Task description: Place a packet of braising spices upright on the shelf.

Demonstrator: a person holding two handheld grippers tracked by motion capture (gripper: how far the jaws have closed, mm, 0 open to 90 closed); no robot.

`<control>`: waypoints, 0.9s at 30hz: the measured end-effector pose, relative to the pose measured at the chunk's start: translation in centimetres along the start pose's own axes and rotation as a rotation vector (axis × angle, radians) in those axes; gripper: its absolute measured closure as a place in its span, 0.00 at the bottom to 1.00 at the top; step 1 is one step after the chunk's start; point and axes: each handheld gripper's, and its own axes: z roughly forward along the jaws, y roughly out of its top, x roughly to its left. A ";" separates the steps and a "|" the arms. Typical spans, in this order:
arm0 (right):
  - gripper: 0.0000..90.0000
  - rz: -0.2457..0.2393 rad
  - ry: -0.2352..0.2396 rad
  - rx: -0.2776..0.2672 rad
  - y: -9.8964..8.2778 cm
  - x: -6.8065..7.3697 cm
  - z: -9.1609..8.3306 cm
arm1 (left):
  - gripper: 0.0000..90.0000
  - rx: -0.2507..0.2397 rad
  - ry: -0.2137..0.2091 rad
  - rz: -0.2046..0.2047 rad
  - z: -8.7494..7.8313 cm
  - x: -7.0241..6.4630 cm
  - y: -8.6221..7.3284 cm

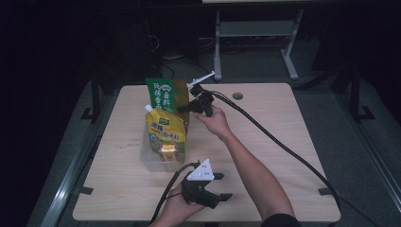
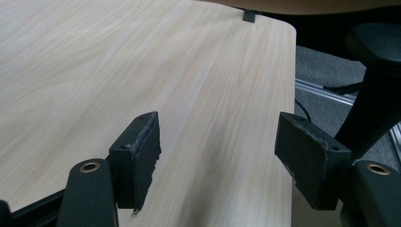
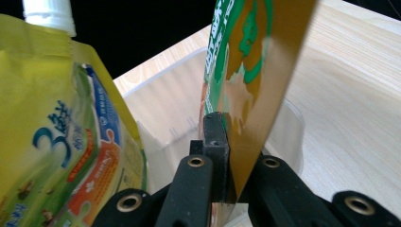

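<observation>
A green and gold pouch (image 1: 165, 97) stands upright at the far end of a clear plastic bin (image 1: 150, 159). My right gripper (image 1: 185, 109) is shut on its edge; in the right gripper view the jaws pinch the green and gold pouch (image 3: 250, 90). In front of it in the bin stands a yellow spouted pouch (image 1: 164, 132) with a white cap, also at the left as the yellow pouch (image 3: 56, 132). My left gripper (image 1: 223, 186) hovers low near the table's front edge, open with nothing between its pads (image 2: 142, 151).
The light wooden table (image 1: 265, 142) has a round cable hole (image 1: 238, 96) at the back. Black cables trail off the right side and the front. A metal frame stands on the floor behind the table. The clear bin wall (image 3: 165, 113) rises behind the held pouch.
</observation>
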 end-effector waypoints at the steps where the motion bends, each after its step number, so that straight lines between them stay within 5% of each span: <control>1: 0.96 0.002 -0.007 0.001 0.0 -0.1 0.0 | 0.34 0.004 -0.004 0.004 0.1 0.0 0.0; 3: 0.85 0.024 -0.027 -0.002 0.0 -0.2 -0.1 | 0.34 0.006 -0.008 0.006 0.1 -0.2 -0.1; 13: 0.76 0.030 -0.038 0.000 -0.9 -0.5 -2.1 | 0.34 0.008 -0.006 0.006 -0.1 -0.1 -0.1; 27: 0.70 0.031 -0.038 -0.033 -3.3 -0.7 -8.4 | 0.34 -0.001 0.000 0.000 -0.3 0.3 0.1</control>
